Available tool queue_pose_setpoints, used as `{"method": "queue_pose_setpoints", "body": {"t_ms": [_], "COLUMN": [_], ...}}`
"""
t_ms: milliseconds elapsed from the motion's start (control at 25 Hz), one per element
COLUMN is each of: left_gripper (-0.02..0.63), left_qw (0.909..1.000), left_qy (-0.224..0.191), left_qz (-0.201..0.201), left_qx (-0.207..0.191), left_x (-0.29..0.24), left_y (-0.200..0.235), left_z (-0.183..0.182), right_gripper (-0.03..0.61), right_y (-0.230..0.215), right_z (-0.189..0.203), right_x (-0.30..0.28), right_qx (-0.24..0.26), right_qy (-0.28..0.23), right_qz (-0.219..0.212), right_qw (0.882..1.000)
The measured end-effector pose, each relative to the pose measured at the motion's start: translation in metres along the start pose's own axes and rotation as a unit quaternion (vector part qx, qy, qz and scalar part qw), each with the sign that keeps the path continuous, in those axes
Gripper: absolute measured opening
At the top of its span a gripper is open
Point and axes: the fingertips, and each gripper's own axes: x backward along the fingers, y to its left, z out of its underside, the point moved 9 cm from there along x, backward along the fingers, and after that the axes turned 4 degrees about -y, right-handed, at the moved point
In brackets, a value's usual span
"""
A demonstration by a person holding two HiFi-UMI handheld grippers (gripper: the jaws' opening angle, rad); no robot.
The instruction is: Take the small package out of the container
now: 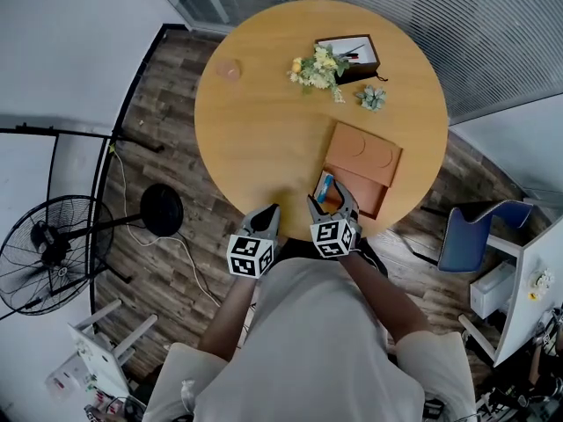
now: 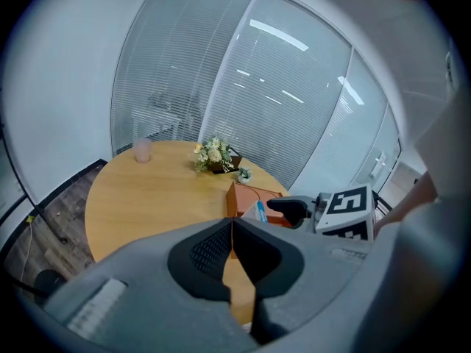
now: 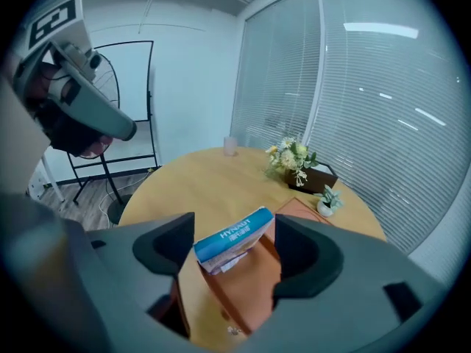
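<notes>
A small blue-and-white package (image 1: 325,185) stands tilted at the near left end of the orange-brown container (image 1: 370,160) on the round wooden table (image 1: 264,121). My right gripper (image 1: 331,202) is over that end with its jaws wide, one either side of the package (image 3: 234,240), whose lower end rests in the container (image 3: 246,289). I see no pad pressing on it. My left gripper (image 1: 265,213) hovers at the table's near edge, left of the right one, its jaws (image 2: 232,230) closed together on nothing. The left gripper view also catches the package (image 2: 259,212) and the right gripper (image 2: 293,210).
At the table's far side are a bunch of flowers (image 1: 318,67), a dark box (image 1: 359,53), a little potted plant (image 1: 370,98) and a pink cup (image 1: 229,69). A standing fan (image 1: 51,240) is on the floor at left, a blue chair (image 1: 466,234) at right.
</notes>
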Motion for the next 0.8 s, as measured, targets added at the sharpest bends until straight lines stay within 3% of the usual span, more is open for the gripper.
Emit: {"method": "queue_pose_setpoints", "body": {"t_ms": [280, 400, 480, 600, 800], "left_gripper": [0.02, 0.02, 0.02, 0.02, 0.02], "left_qw": [1.0, 1.0, 1.0, 1.0, 0.9998], "left_qy": [0.003, 0.0, -0.002, -0.006, -0.015], "left_qz": [-0.004, -0.004, -0.002, 0.001, 0.008], "left_qx": [-0.001, -0.002, -0.003, -0.007, -0.012], "left_x": [0.006, 0.008, 0.01, 0.012, 0.013], "left_y": [0.001, 0.002, 0.002, 0.003, 0.005], "left_z": [0.005, 0.005, 0.004, 0.001, -0.003], "right_gripper": [0.323, 0.207, 0.17, 0.075, 0.071], "right_y": [-0.009, -0.013, -0.015, -0.019, -0.029], "right_z": [0.009, 0.009, 0.009, 0.008, 0.004], "right_x": [-0.007, -0.004, -0.003, -0.001, 0.008], "right_qx": [-0.095, -0.13, -0.151, -0.151, -0.141], "right_qy": [0.032, 0.051, 0.067, 0.076, 0.071], "right_qz": [-0.004, 0.005, 0.014, 0.027, 0.041], "right_qw": [0.995, 0.99, 0.986, 0.985, 0.987]}}
